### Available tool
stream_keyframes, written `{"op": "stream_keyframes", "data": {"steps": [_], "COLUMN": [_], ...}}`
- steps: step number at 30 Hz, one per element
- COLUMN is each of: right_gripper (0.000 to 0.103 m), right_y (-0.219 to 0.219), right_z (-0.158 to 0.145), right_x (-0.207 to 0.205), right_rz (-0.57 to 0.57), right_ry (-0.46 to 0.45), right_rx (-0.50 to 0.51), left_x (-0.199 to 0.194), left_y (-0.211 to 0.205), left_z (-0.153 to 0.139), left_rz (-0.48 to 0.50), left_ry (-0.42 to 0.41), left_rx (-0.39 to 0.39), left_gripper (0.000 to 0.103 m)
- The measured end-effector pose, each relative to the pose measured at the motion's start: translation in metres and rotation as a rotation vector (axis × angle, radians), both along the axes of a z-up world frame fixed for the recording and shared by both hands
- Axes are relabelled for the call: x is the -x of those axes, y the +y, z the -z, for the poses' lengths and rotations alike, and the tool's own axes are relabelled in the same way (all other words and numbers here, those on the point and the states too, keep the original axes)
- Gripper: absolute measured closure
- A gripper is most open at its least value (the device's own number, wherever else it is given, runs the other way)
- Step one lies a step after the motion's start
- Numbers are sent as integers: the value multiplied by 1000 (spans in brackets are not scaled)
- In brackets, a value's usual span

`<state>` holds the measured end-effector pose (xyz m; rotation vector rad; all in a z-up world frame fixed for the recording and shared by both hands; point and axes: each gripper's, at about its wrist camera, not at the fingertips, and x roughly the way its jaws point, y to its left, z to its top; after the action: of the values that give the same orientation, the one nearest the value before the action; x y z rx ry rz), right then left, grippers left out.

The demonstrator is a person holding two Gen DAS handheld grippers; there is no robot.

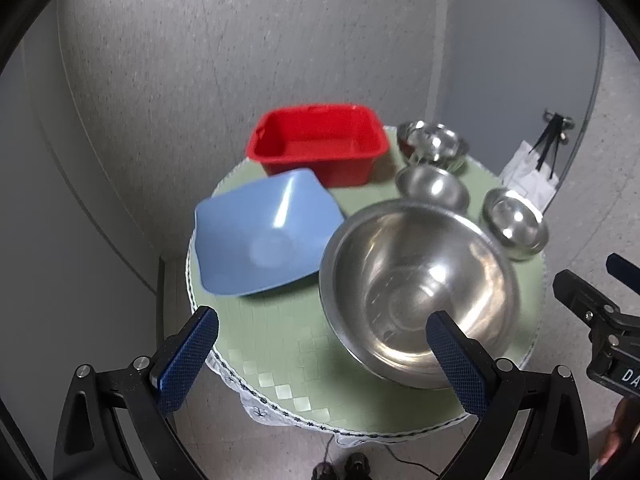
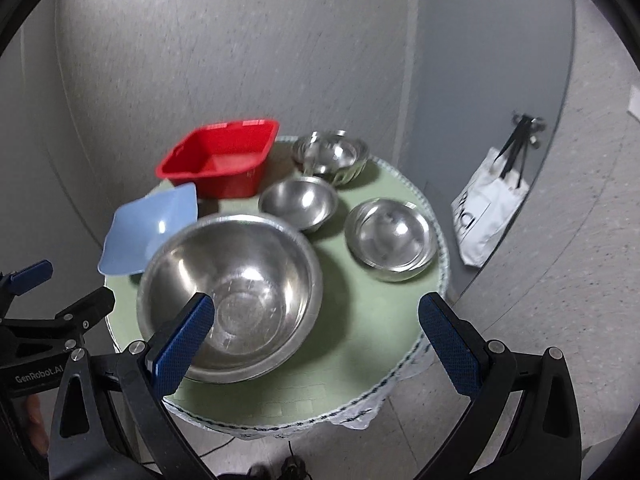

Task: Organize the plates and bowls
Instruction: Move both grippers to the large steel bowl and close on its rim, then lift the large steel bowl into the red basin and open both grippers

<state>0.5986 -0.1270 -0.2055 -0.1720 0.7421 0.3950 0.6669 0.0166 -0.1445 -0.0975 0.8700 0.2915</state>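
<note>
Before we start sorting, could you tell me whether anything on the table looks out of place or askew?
The blue square plate sits tilted, overhanging the round table's left edge beside the red tub. The steel bowls stand upright, nothing spilled. Both claws hover open, holding nothing.

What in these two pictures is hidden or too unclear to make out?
- Far steel bowls: blurred in the left wrist view; how many are nested is unclear.
- Blue dish: right wrist view, its near corner is hidden behind the big steel bowl.
- White bag: its print is too small to read.
- Big steel bowl's near rim: left wrist view, covered by a blue finger.
- Table legs: hidden beneath the tabletop.
</note>
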Motion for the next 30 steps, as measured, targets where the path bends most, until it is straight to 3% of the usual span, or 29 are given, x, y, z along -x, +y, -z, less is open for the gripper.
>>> {"op": "stream_keyframes", "data": {"steps": [8, 11, 13, 15, 17, 19, 21, 26, 30], "right_gripper": [0, 1, 9, 27, 37, 55, 78, 78, 78], "right_y": [3, 7, 10, 13, 15, 15, 16, 16, 10], "right_z": [37, 55, 67, 77, 86, 90, 95, 95, 80], "right_x": [-36, -51, -58, -65, -70, -72, -75, -77, -74], "right_rz": [2, -8, -29, -46, -69, -89, -121, -130, -129], "right_ry": [108, 181, 224, 263, 304, 330, 357, 353, 337], "right_rx": [12, -3, -18, -24, -41, -69, -93, -107, -136], "left_x": [-38, -46, -51, -59, -65, -70, -73, -73, -65], "left_y": [12, 18, 21, 25, 29, 30, 32, 37, 33], "left_z": [41, 60, 72, 84, 95, 102, 106, 108, 91], "left_rz": [-6, -5, -2, 11, 22, 36, 58, 80, 115], "left_ry": [68, 109, 130, 160, 178, 188, 187, 156, 105], "left_rx": [39, 63, 92, 123, 153, 174, 192, 187, 162], "left_gripper": [2, 18, 33, 47, 56, 71, 76, 77, 76]}}
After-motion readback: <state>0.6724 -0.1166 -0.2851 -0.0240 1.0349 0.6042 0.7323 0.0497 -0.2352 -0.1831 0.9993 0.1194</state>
